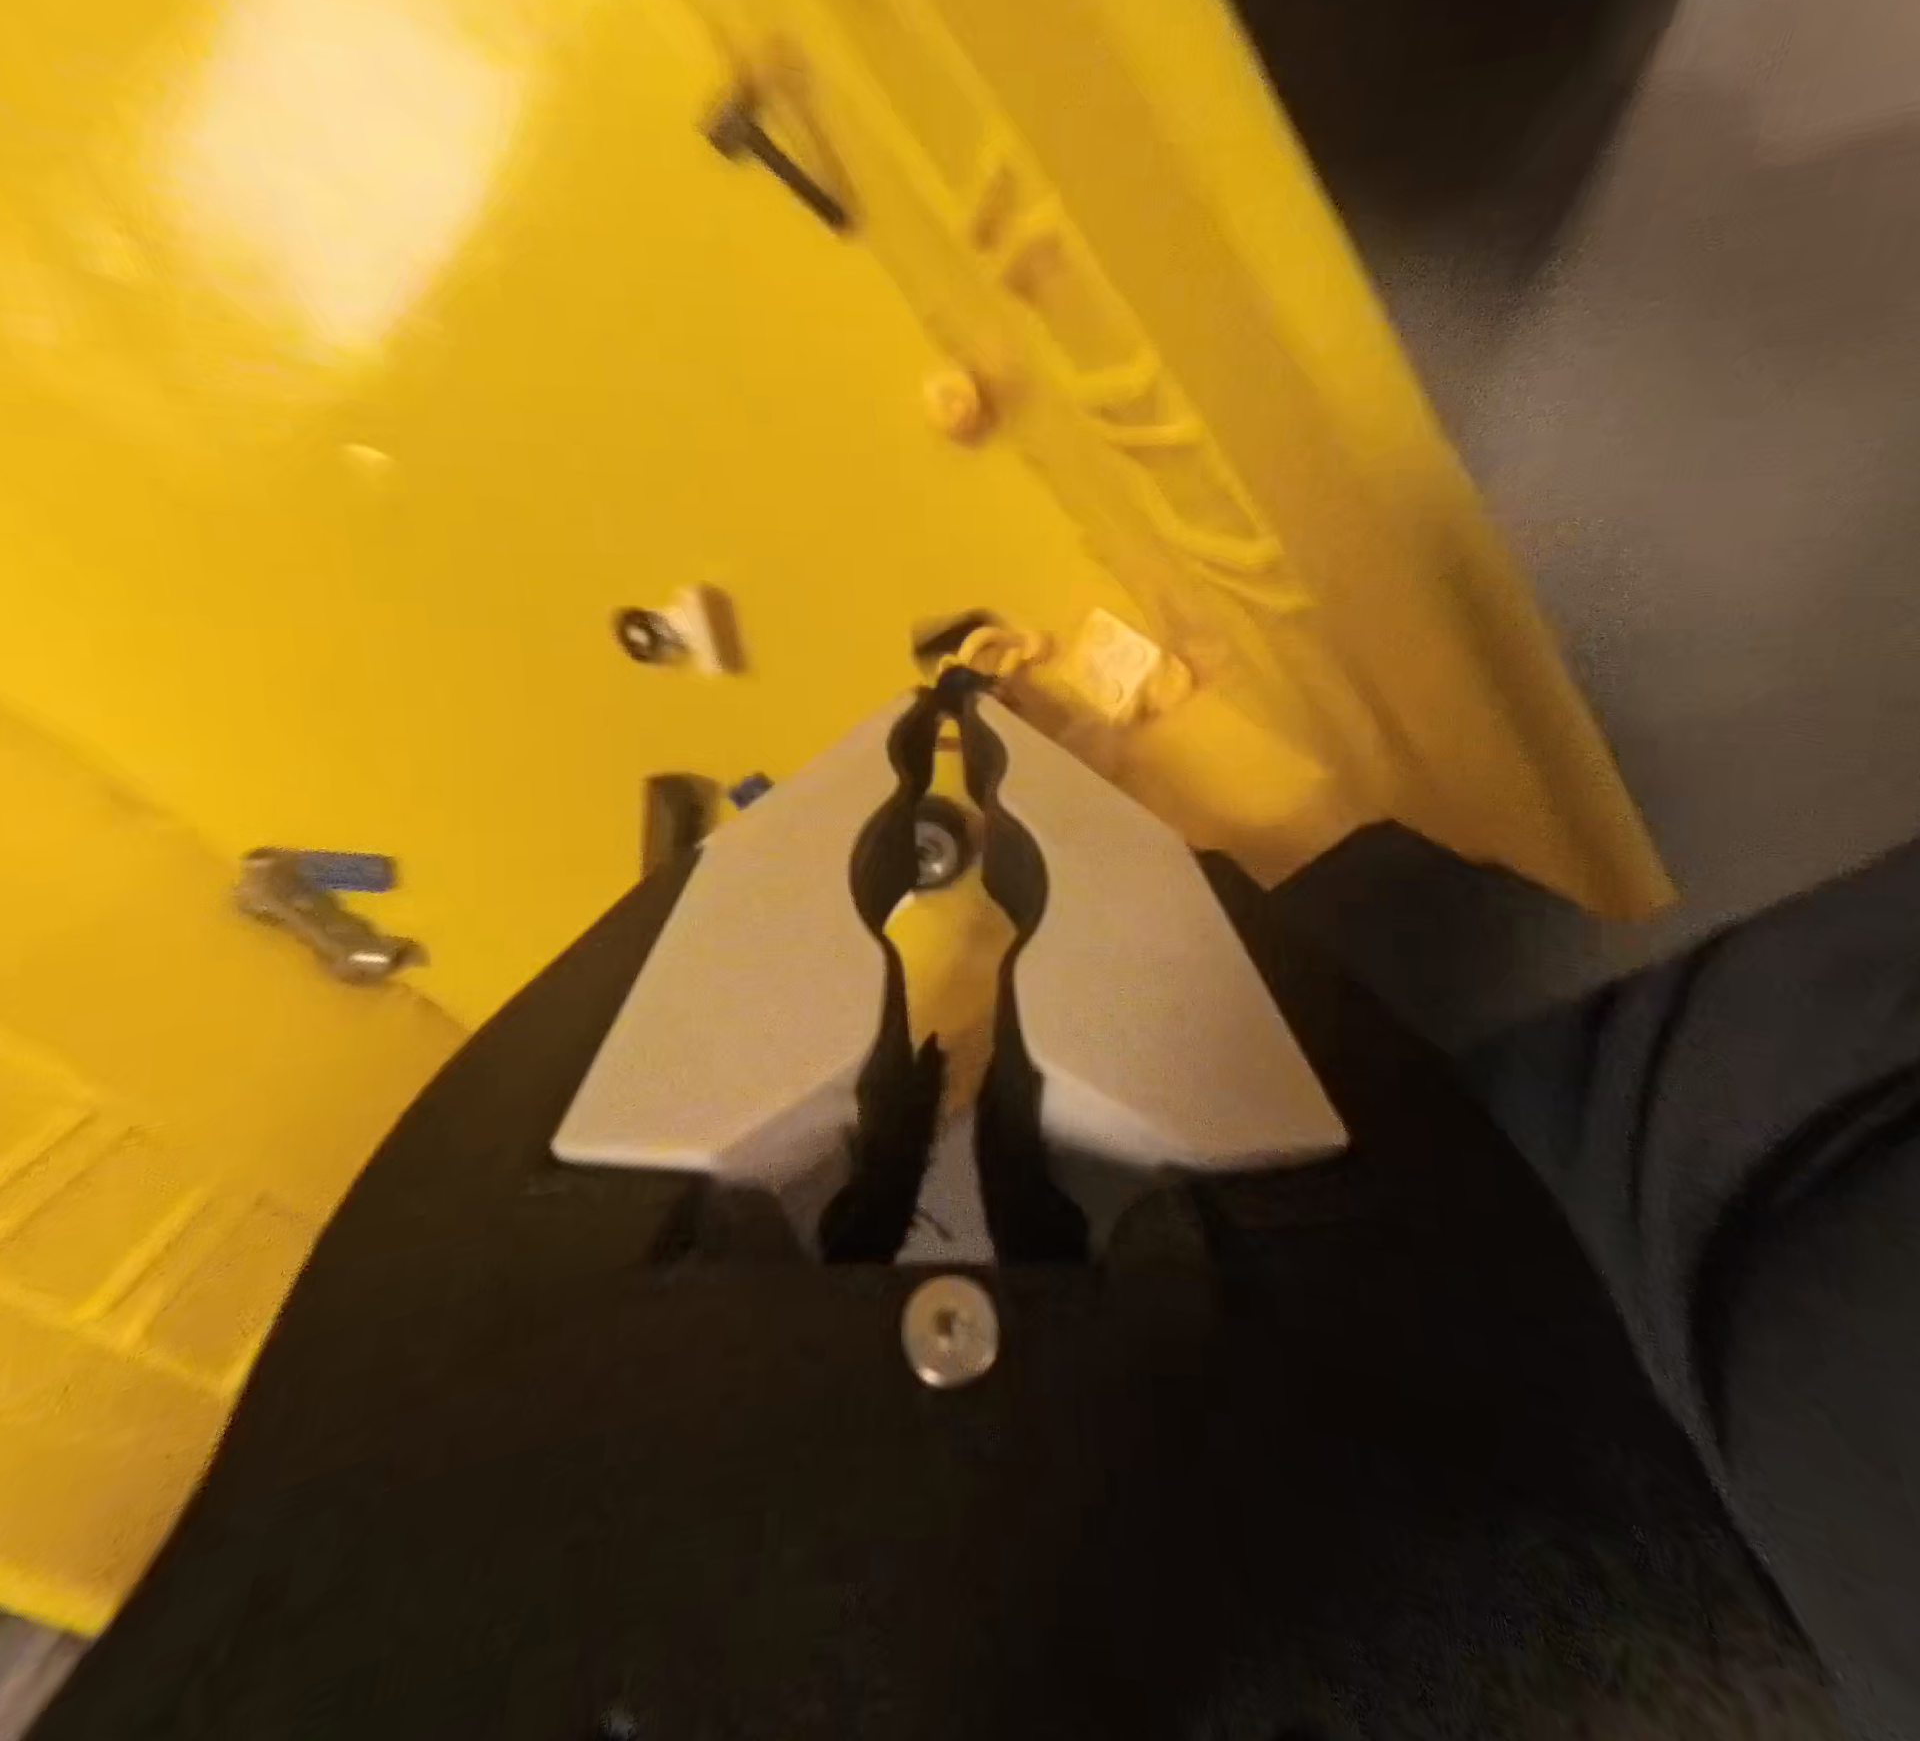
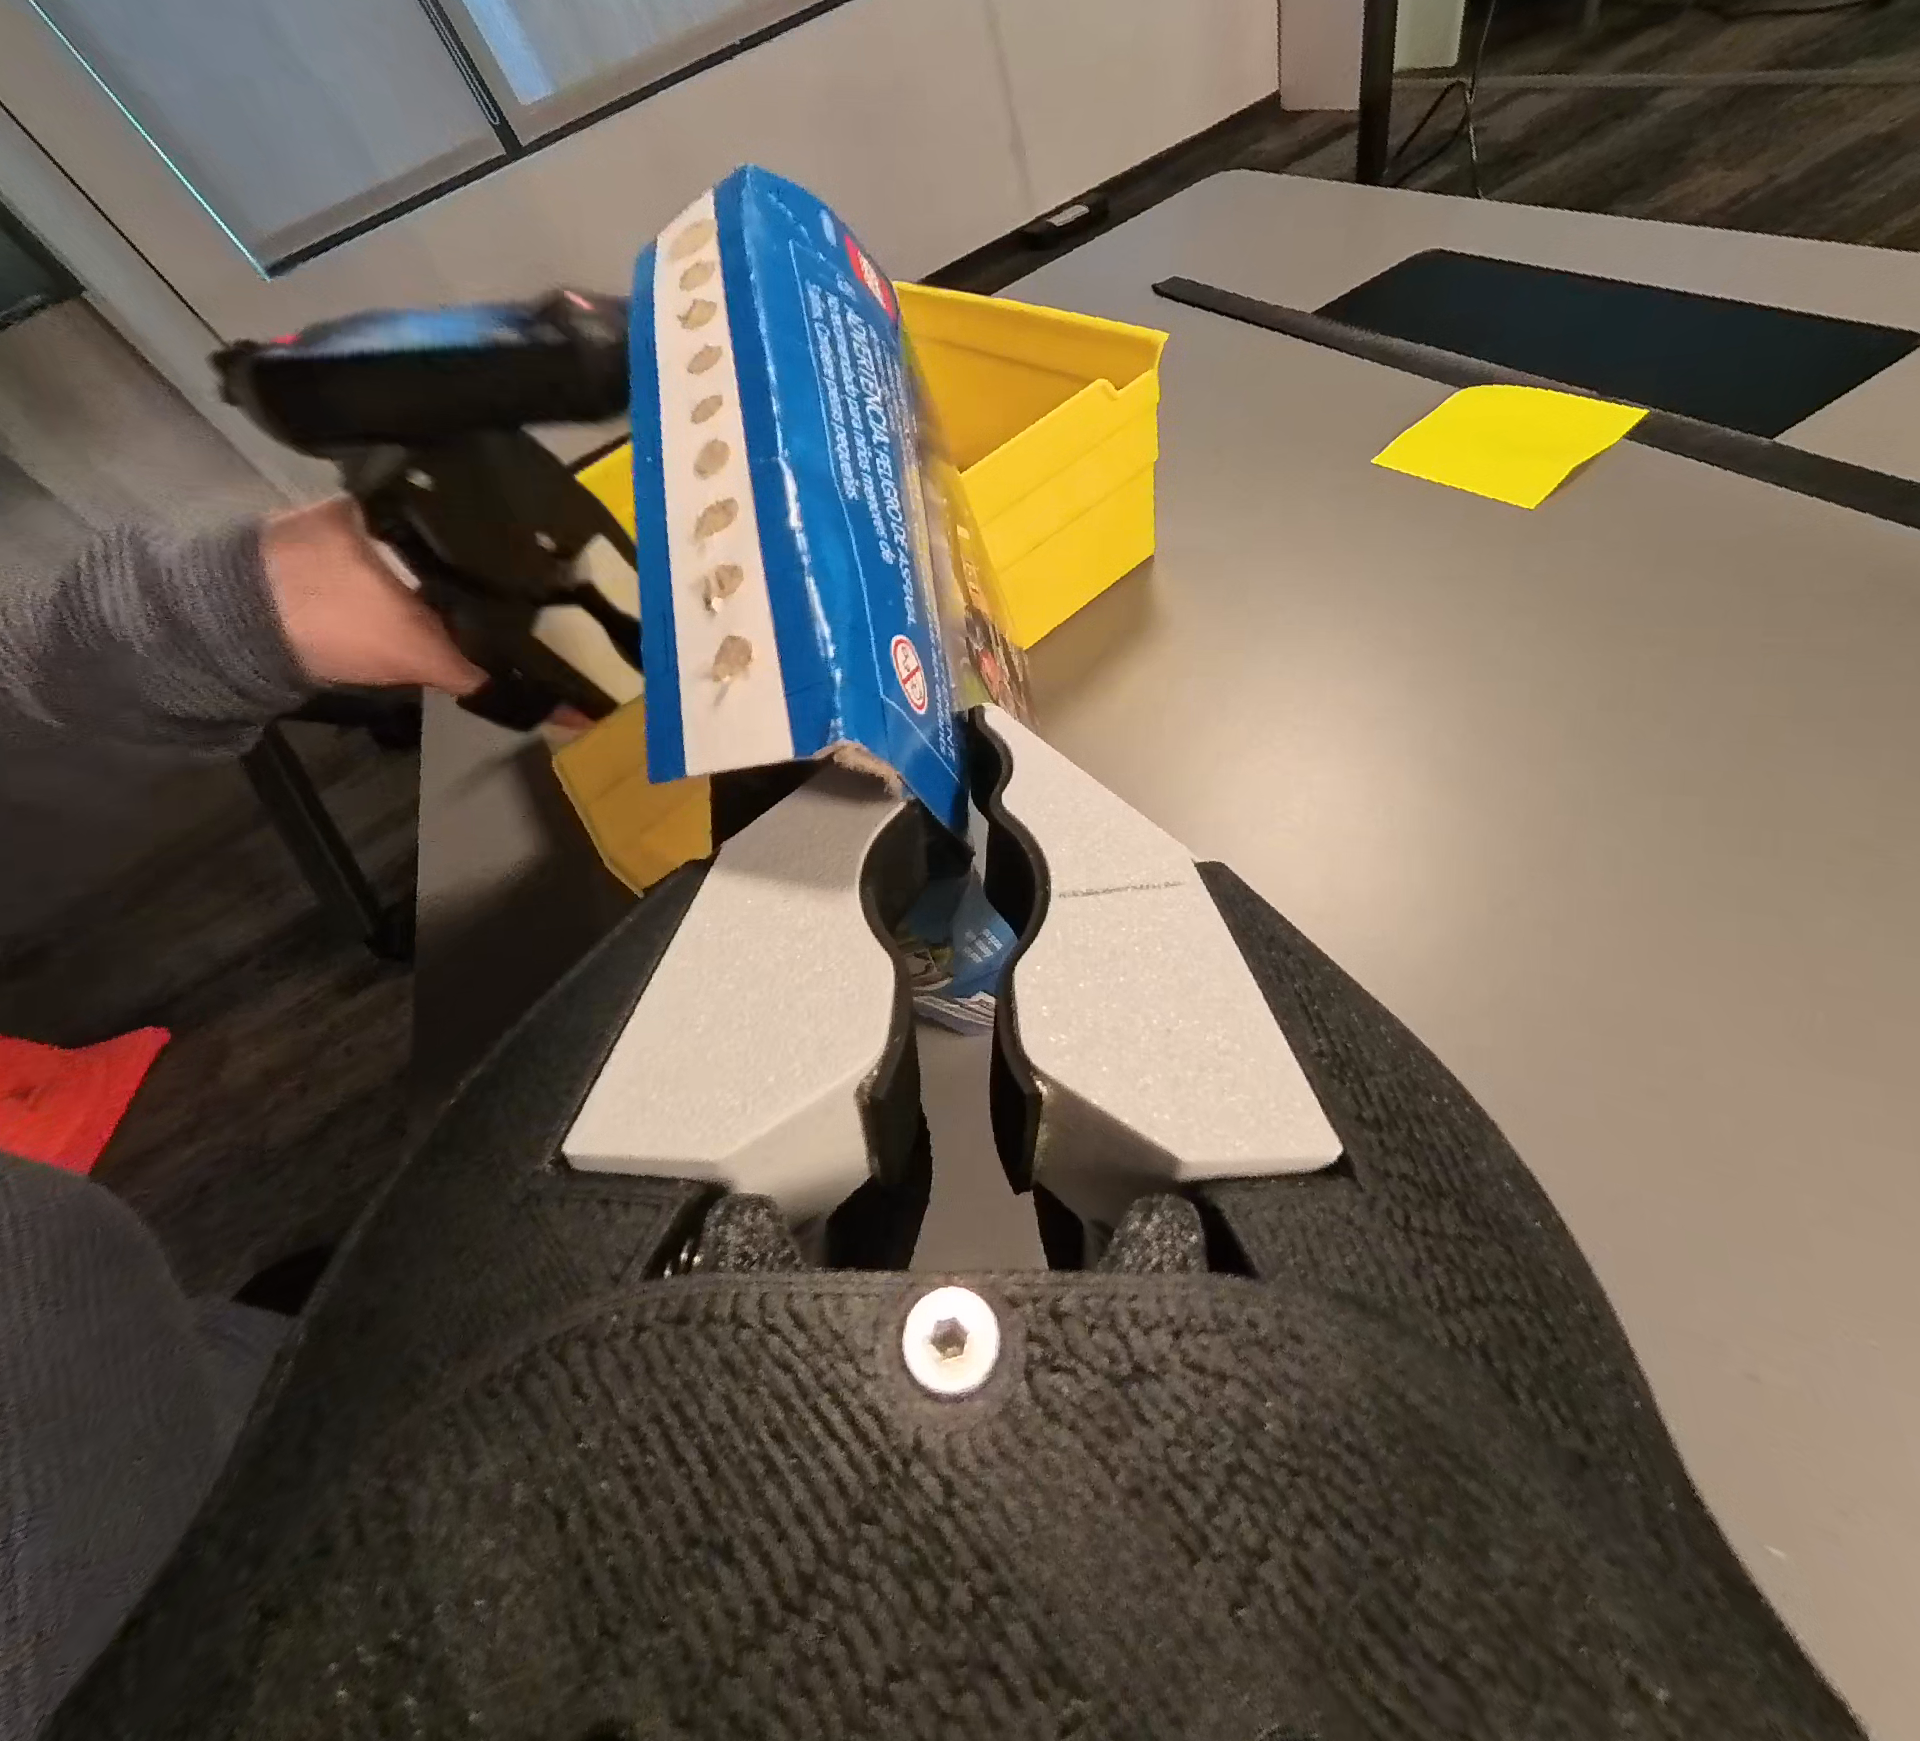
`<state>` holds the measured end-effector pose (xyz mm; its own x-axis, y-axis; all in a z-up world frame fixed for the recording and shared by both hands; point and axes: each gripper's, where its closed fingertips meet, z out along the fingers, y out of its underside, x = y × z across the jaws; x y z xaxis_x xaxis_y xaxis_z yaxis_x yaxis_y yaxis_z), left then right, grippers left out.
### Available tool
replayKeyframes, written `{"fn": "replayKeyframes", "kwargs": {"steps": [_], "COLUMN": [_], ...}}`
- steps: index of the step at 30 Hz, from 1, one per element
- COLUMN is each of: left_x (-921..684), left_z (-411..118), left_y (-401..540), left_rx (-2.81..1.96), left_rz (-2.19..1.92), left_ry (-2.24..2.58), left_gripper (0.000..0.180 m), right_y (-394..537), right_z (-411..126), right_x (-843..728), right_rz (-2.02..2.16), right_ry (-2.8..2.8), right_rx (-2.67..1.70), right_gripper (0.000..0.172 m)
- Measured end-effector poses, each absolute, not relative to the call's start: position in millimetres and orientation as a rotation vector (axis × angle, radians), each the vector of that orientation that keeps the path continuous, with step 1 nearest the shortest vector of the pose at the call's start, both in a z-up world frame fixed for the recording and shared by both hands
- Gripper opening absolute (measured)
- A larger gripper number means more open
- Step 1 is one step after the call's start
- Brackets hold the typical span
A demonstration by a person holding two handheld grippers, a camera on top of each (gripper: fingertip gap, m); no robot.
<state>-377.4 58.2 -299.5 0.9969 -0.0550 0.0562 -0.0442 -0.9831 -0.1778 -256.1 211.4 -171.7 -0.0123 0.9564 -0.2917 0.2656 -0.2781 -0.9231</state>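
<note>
Grip on right gripper (image 2: 971, 735): closed, pads pressing the lower edge of a blue cardboard box (image 2: 790, 465) held tilted above the grey table (image 2: 1455, 756). Left gripper (image 1: 951, 694): tips together inside the yellow bin (image 2: 1060, 465), just beside a tan brick (image 1: 1122, 657); too blurred to tell whether anything is pinched. Loose on the bin floor: a wheel piece (image 1: 675, 637), a grey-blue piece (image 1: 322, 907). Farther out on the table: a yellow note (image 2: 1507, 444), a black mat (image 2: 1610, 330).

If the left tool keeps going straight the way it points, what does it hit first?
Probably the small yellow piece just beyond the left tool, whose tips are closed inside the yellow bin. The bin's side wall rises right behind it. Blur makes depth uncertain.
</note>
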Motion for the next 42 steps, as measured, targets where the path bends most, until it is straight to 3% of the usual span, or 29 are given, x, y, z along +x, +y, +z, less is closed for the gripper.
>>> {"fn": "replayKeyframes", "kwargs": {"steps": [7, 15, 23, 31, 34, 36, 42], "left_x": [-383.1, -301.3, -255.3, -272.0, -283.4, -282.1, -316.1], "left_z": [-222.9, -106.1, -105.3, -140.9, -156.3, -152.1, -121.2], "left_y": [82.7, 111.8, 163.5, 192.9, 195.8, 192.7, 143.8], "left_rx": [-2.332, -1.782, -1.79, -1.967, -2.067, -2.044, -1.949], "left_rz": [-0.054, -0.152, -0.181, 0.073, 0.14, 0.103, -0.008], "left_ry": [-0.047, 0.182, 0.371, 0.413, 0.355, 0.334, 0.128], "left_gripper": [0.0, 0.0, 0.0, 0.0, 0.032, 0.04, 0.037], "right_y": [208.9, 210.7, 209.8, 208.5, 208.0, 207.7, 206.5], "right_z": [-171.3, -171.4, -171.0, -170.6, -170.4, -170.4, -170.1], "right_x": [-258.8, -258.8, -259.2, -259.1, -259.2, -258.7, -257.9], "right_rz": [1.329, 1.346, 1.362, 1.392, 1.388, 1.393, 1.386], "right_ry": [-1.294, -1.274, -1.263, -1.251, -1.249, -1.249, -1.253], "right_rx": [-1.598, -1.607, -1.61, -1.615, -1.614, -1.614, -1.612], "right_gripper": [0.002, 0.001, 0.002, 0.002, 0.002, 0.002, 0.002]}}
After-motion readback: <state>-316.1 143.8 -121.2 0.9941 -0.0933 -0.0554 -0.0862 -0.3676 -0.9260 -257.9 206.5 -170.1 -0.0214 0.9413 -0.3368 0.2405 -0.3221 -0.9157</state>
